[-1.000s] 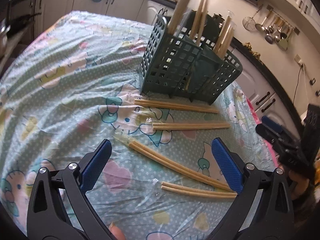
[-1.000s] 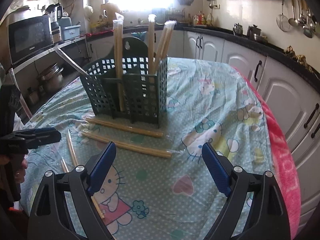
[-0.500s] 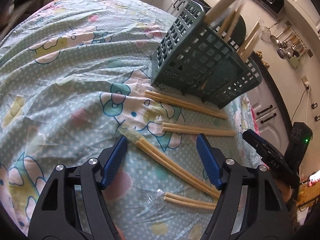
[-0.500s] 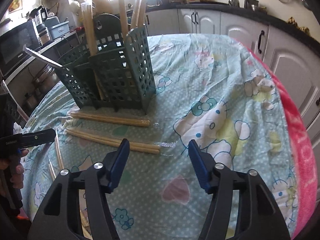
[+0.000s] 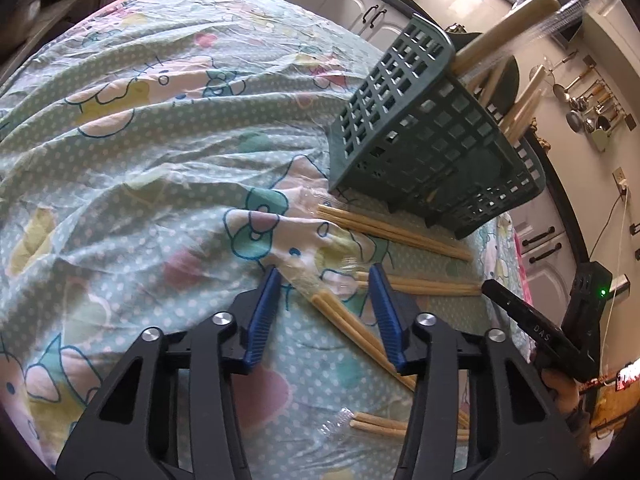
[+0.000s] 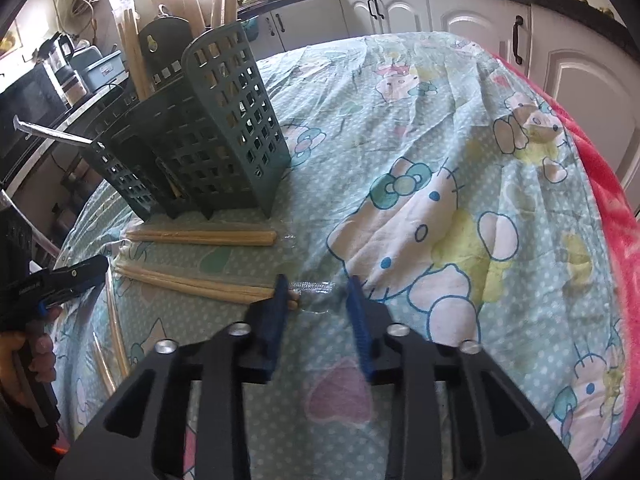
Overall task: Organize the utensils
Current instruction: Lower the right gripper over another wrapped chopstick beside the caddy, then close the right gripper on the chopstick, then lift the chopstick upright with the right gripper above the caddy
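Your left gripper (image 5: pixel 326 304) is lowered over the near end of a wrapped chopstick pair (image 5: pixel 352 330) that lies slantwise on the cloth; its jaws are closing with that end between them, and the blue pads do not yet press on it, so nothing is grasped. Your right gripper (image 6: pixel 318 300) is also closing, astride the clear wrapper tail (image 6: pixel 314 286) of another chopstick pair (image 6: pixel 200 286), whose wooden tips sit against the left pad; I judge this one as not clamped yet either. Both tools tilt down towards a free end, probably because an end is the easiest place to pinch a thin pair off soft fabric. The green utensil basket (image 5: pixel 420 148) stands just beyond the loose pairs, with several pairs already upright in its compartments, so the lift to it looks short. More pairs lie on the cloth between you and the basket. The surface is a wrinkled cartoon-print tablecloth (image 6: pixel 440 160) under a thin clear cover, with a pink cloth (image 6: pixel 608 200) at its right edge. White kitchen cabinets (image 6: pixel 460 20) run behind, and ladles (image 5: pixel 576 108) hang on the wall.
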{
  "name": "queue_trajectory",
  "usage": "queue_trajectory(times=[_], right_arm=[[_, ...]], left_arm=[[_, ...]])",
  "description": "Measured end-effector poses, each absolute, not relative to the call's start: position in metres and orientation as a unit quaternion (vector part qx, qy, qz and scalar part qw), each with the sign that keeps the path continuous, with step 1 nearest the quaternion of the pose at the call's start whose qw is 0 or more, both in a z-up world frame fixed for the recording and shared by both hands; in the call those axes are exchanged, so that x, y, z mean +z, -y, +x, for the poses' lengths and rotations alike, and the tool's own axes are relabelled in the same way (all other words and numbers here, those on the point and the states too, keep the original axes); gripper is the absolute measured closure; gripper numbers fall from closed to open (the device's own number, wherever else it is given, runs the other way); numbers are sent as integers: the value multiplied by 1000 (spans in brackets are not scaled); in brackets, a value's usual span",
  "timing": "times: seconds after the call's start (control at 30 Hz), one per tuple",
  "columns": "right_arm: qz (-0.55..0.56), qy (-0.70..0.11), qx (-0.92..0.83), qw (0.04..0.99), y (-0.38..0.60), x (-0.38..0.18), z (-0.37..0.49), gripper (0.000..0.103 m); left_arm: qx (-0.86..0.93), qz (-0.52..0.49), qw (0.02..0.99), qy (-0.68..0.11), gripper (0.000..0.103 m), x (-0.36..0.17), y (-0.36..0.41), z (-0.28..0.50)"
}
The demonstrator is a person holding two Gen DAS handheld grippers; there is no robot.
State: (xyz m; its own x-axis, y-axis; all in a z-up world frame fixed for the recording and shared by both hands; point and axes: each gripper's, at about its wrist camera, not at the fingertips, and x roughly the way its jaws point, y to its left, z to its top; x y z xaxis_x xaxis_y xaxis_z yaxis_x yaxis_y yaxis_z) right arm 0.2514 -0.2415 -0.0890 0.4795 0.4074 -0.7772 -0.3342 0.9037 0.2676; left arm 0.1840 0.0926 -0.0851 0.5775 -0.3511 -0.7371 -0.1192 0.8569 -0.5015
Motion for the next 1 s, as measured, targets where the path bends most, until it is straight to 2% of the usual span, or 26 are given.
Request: queue_trajectory(times=[0.13, 0.27, 0.67, 1.0], right_arm=[[17, -455, 221, 862, 235, -88, 246, 96], [10, -453, 222, 863, 234, -86, 244, 99], [7, -432, 214, 876, 248, -64, 232, 100], [-18, -368, 222, 903, 252, -14, 205, 101]], left_arm=[[-56, -256, 849, -459, 81, -86, -98, 186], [-53, -252, 849, -461, 85, -87, -97, 187], [-65, -233, 859, -451, 96, -74, -91, 186], [-125, -211, 887, -392, 101, -14, -65, 177]])
